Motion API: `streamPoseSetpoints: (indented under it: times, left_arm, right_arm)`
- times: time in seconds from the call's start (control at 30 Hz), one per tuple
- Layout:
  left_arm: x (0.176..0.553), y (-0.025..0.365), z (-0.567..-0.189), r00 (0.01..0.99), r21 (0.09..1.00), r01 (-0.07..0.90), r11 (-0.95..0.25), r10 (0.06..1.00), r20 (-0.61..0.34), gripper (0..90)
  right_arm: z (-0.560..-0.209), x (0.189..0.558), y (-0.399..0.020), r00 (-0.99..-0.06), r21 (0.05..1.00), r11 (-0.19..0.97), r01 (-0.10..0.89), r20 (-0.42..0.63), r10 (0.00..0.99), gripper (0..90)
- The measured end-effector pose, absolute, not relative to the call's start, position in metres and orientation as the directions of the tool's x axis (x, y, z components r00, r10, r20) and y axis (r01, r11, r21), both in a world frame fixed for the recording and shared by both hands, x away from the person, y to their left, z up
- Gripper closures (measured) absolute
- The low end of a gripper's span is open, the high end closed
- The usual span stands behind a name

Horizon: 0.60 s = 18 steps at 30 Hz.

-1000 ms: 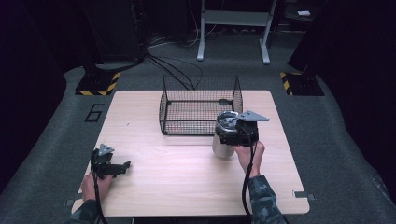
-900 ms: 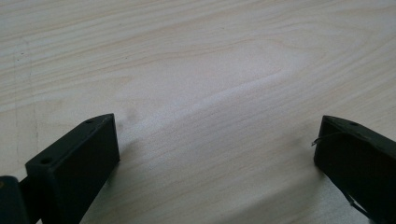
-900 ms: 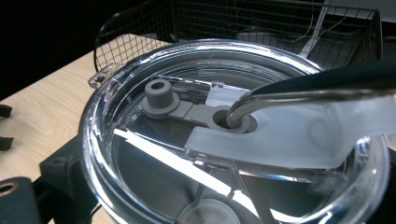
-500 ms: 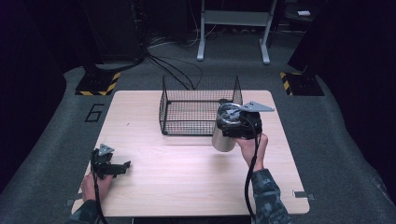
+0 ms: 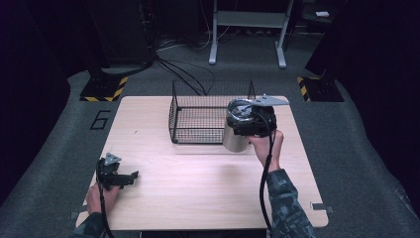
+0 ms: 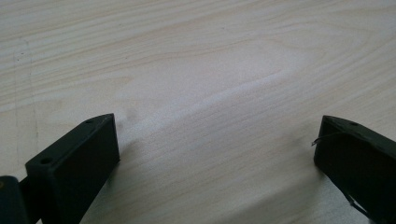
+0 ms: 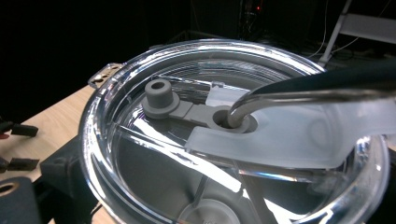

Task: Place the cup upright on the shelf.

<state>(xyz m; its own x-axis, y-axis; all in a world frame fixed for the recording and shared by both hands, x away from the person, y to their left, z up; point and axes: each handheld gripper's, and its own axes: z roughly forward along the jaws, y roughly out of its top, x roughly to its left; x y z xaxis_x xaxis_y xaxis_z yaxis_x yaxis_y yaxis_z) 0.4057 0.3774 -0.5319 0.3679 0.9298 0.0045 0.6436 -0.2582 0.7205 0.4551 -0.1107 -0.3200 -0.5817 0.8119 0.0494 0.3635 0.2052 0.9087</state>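
Observation:
A steel tumbler [image 5: 233, 140] with a clear lid [image 7: 140, 154] hangs just above the wooden table [image 5: 198, 198], against the front right corner of a black wire basket [image 5: 198, 121]. My right gripper [image 5: 243, 122] is shut on the tumbler near its rim, with the person's hand below it. In the right gripper view a grey stopper [image 7: 159, 95] and a frosted tab [image 7: 280, 140] sit on the lid. My left gripper [image 5: 131, 177] rests at the table's front left. Its jaws stand wide apart over bare wood [image 6: 217, 135], with nothing between them.
The basket stands open-topped at the middle back of the table. Beyond the table lie floor cables [image 5: 183, 69], a metal stand's legs [image 5: 247, 34] and yellow-black striped bases [image 5: 101, 91]. A "6" [image 5: 100, 119] is marked on the floor at the left.
My right gripper has carried the tumbler a little up and away from the person, closer to the basket's corner. The left gripper has stayed still.

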Motion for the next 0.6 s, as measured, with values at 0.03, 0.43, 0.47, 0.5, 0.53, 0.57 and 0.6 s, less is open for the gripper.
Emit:
streamPoseSetpoints:
  times: [0.03, 0.43, 0.47, 0.5, 0.53, 0.57, 0.6]
  left_arm:
    - [0.406, 0.377, -0.532, 0.364, 0.724, 0.640, -0.255, 0.931, 0.006, 0.0]
    - [0.406, 0.378, -0.531, 0.371, 0.715, 0.648, -0.261, 0.929, 0.003, 0.0]
    - [0.406, 0.377, -0.532, 0.369, 0.718, 0.646, -0.259, 0.929, 0.003, 0.0]
    - [0.406, 0.378, -0.531, 0.370, 0.717, 0.647, -0.260, 0.929, 0.003, 0.0]
    - [0.406, 0.378, -0.531, 0.373, 0.714, 0.649, -0.264, 0.928, 0.004, 0.0]
    - [0.406, 0.378, -0.531, 0.371, 0.716, 0.648, -0.261, 0.929, 0.003, 0.0]
    - [0.406, 0.377, -0.532, 0.367, 0.721, 0.644, -0.257, 0.930, 0.004, 0.0]
  right_arm:
    - [-0.317, 0.456, -0.110, -0.582, 0.909, 0.204, 0.363, 0.050, 0.812, 3.9]
    - [-0.295, 0.464, -0.103, -0.596, 0.917, 0.212, 0.337, 0.034, 0.802, 3.9]
    - [-0.293, 0.465, -0.103, -0.596, 0.917, 0.210, 0.338, 0.036, 0.802, 3.9]
    - [-0.292, 0.467, -0.103, -0.597, 0.918, 0.208, 0.337, 0.037, 0.802, 3.9]
    - [-0.290, 0.468, -0.103, -0.599, 0.919, 0.211, 0.332, 0.033, 0.800, 3.9]
    - [-0.289, 0.470, -0.103, -0.598, 0.919, 0.209, 0.333, 0.034, 0.801, 3.9]
    - [-0.287, 0.471, -0.103, -0.598, 0.921, 0.207, 0.330, 0.034, 0.801, 3.9]
